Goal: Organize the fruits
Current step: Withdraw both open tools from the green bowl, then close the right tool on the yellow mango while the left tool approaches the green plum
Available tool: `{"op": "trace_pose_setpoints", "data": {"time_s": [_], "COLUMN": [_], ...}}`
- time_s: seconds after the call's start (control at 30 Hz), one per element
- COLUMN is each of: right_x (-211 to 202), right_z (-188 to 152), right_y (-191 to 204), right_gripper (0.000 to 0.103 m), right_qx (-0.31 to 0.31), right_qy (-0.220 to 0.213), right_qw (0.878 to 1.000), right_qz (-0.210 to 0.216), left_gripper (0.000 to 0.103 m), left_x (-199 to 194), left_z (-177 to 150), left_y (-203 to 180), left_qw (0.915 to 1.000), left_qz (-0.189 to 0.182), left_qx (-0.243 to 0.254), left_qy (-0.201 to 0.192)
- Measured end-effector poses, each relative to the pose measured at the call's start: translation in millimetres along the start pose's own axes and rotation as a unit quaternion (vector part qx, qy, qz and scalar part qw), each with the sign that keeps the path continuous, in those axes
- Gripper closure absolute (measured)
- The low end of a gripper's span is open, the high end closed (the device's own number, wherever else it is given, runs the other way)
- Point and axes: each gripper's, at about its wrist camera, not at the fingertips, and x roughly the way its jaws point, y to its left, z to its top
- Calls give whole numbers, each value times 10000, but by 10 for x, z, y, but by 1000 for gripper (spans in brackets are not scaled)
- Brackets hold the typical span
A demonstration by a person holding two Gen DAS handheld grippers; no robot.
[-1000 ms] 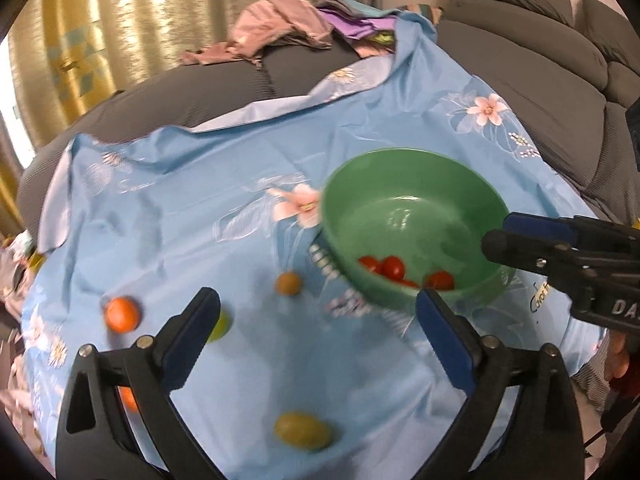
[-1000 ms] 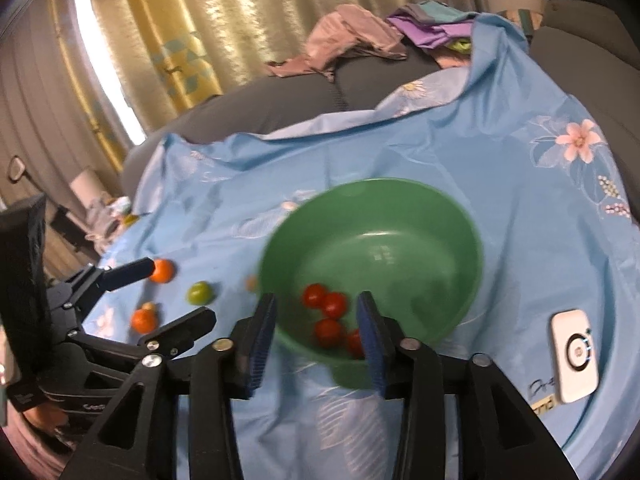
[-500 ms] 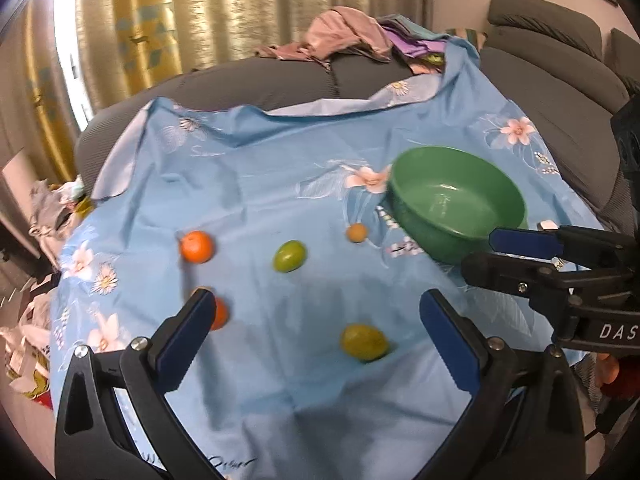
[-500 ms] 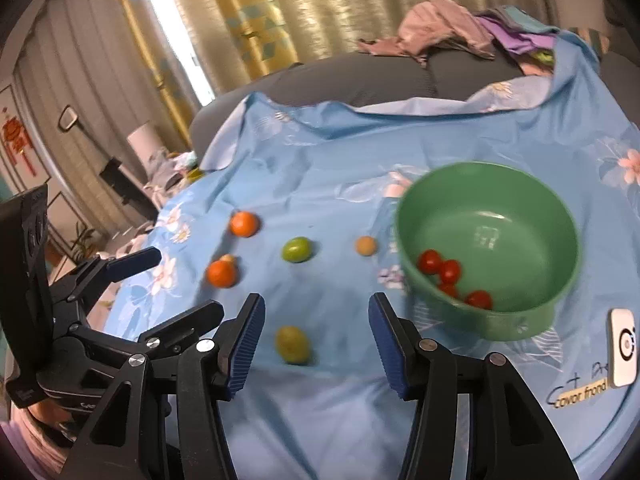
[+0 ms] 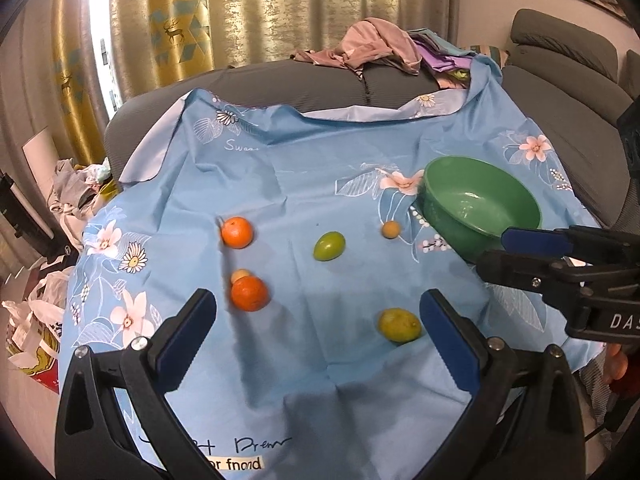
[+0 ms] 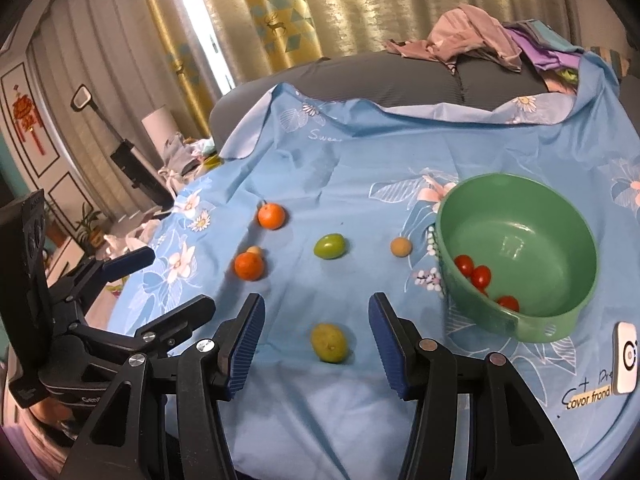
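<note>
Small red tomatoes [image 6: 476,274] are already gathered in the round green plastic bowl [image 6: 568,240], right of frame; six fruits are left on the blue floral cloth [image 6: 360,168], both the left tool [image 5: 316,324] and the right tool [image 6: 316,330] held apart and empty

both grippers tilt downward (left gripper [image 5: 316,320], right gripper [image 6: 316,330]), jaws apart, empty.

I count two round orange mandarins [image 6: 271,216] [image 6: 249,266], two small tan round fruits [image 6: 401,247] [image 6: 254,251], one glossy green oval fruit [image 6: 329,246], one yellow-green oval fruit [image 6: 329,342], four visible red cherry tomatoes [image 6: 480,276], one green plastic bowl [image 6: 532,216], one white rectangular device [image 6: 626,357]
</note>
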Motion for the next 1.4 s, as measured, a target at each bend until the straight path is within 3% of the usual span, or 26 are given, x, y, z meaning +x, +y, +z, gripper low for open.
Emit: {"op": "trace_pose_setpoints", "data": {"time_s": [0.53, 0.9, 1.13, 1.4], "right_x": [157, 459, 773, 1190], "right_z": [5, -75, -216, -317], "right_y": [77, -65, -98, -83], "right_gripper": [48, 48, 48, 49], "right_qx": [-20, 125, -39, -381], "right_qy": [212, 579, 1069, 1493], "right_qw": [9997, 9981, 9942, 9879], "right_qz": [-98, -186, -87, -173], "left_gripper": [1, 1, 1, 1], "left_x": [109, 324, 472, 600], "left_z": [-139, -382, -467, -396], "left_y": [265, 533, 691, 638], "left_qw": [9995, 9943, 9911, 9910], "left_qz": [161, -550, -489, -632], "left_qx": [-202, -654, -892, -769], "left_qy": [199, 634, 855, 899]}}
